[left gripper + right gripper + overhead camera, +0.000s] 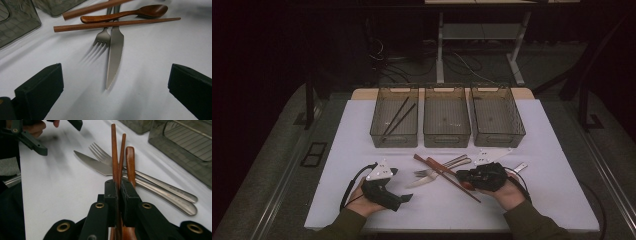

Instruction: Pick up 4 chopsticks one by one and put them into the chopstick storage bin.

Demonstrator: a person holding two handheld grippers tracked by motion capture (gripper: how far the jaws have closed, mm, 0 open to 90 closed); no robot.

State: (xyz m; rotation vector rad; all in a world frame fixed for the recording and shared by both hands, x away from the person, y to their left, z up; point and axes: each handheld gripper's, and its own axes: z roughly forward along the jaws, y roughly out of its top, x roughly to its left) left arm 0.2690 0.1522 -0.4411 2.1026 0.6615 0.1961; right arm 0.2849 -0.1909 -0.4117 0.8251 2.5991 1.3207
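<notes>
Surface (562,165): white, carrying every item of the sorting job.
Bins (446,116): three in a row at 12 o'clock; the left one already holds two chopsticks (398,118).
Right gripper (119,187): jaws clamped together on two brown chopsticks (114,150) at the surface's centre, apparently bound for that bin.
Left gripper (404,198): at 7 o'clock, jaws wide apart, holding nothing.
Cutlery: one knife (114,55), one fork (103,37), one wooden spoon (125,14), apparently awaiting sorting.

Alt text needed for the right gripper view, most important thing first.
The right gripper is shut on a pair of brown chopsticks pointing away over the white table. A wooden spoon handle lies beside them, all crossing a metal knife and fork; grey bins stand at upper right.
</notes>
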